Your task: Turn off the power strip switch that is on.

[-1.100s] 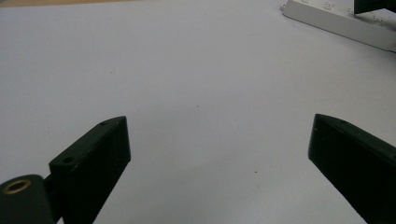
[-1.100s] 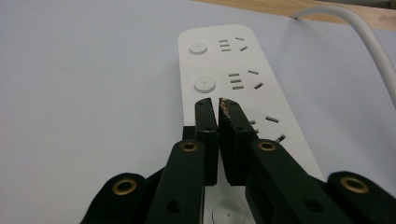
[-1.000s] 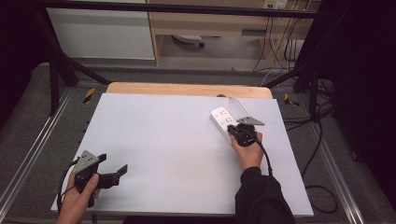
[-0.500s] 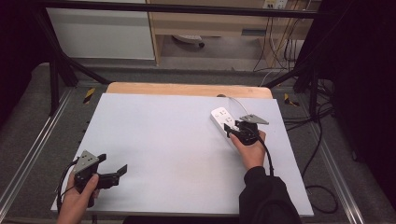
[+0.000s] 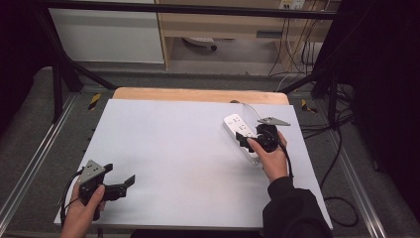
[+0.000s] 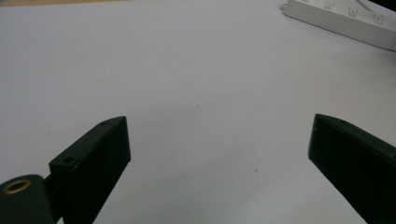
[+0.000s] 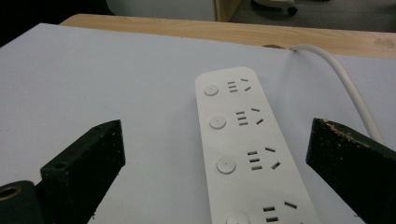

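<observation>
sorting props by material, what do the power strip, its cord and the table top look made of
Power strip: probably hard white plastic, smooth moulded body, satin sheen.
Cord: likely white rubber or PVC sheath, round and curving.
Table top: matte pale sheet, material unclear, over a light wooden board showing at the far edge.

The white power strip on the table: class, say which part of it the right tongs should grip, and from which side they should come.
Grip the power strip across its narrow width, on the two long side edges, coming down from above. It lies flat on the table, so the ends and underside give no hold. The right tongs stand open astride it, wide enough. Stay off the far end, where the cable leaves.
</observation>
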The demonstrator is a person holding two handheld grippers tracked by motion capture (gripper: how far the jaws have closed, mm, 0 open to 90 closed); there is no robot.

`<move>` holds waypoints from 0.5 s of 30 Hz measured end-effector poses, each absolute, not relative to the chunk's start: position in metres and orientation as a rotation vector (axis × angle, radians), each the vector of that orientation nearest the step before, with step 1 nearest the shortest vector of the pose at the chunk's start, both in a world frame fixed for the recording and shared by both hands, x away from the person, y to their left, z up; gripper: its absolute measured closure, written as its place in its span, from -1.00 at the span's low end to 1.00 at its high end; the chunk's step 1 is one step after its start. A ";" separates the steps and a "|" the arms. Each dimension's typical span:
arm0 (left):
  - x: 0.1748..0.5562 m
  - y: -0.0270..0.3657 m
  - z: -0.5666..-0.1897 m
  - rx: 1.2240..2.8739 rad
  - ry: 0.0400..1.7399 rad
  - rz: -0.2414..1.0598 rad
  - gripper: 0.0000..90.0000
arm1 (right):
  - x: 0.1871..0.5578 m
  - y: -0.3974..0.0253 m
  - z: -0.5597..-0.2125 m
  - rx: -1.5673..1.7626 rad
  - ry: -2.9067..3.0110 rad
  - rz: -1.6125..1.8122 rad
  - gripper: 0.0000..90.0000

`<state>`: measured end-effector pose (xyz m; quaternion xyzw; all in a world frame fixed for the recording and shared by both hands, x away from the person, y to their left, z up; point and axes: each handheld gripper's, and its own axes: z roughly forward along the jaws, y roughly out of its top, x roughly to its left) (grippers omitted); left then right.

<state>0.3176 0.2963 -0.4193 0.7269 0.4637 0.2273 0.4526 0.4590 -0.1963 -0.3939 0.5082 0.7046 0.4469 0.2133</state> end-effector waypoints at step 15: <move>0.319 0.300 -0.419 1.772 1.160 0.569 -0.87 | 0.431 -0.219 -0.364 1.289 1.935 1.294 -0.91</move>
